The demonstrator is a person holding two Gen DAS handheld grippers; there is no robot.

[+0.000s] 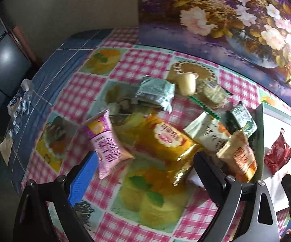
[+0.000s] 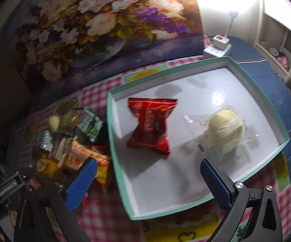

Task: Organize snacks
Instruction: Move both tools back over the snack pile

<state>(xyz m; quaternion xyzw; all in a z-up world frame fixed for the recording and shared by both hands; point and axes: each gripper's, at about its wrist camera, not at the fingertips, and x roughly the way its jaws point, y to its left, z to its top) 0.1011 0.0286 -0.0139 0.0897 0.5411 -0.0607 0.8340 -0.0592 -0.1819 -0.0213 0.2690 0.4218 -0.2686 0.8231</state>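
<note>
A white tray with a teal rim (image 2: pixel 216 195) holds a red snack packet (image 2: pixel 150 124) and a pale round bun in clear wrap (image 2: pixel 224 131). My right gripper (image 2: pixel 146 178) is open and empty above the tray's near side. In the left wrist view, loose snacks lie on the checked tablecloth: a pink packet (image 1: pixel 107 143), a yellow packet (image 1: pixel 165 139), a silver-green packet (image 1: pixel 155 92), a jelly cup (image 1: pixel 186 80), a green carton (image 1: pixel 242 117) and a beige-orange packet (image 1: pixel 238 153). My left gripper (image 1: pixel 143 167) is open and empty just before the pink and yellow packets. The tray (image 1: pixel 263 141) is at its right.
A large flower painting (image 2: pixel 97 30) stands along the table's back. A white power strip with a lamp (image 2: pixel 218 46) sits behind the tray. Crumpled wrappers (image 1: pixel 18 104) lie at the table's left edge, by a dark cabinet (image 1: pixel 2 68).
</note>
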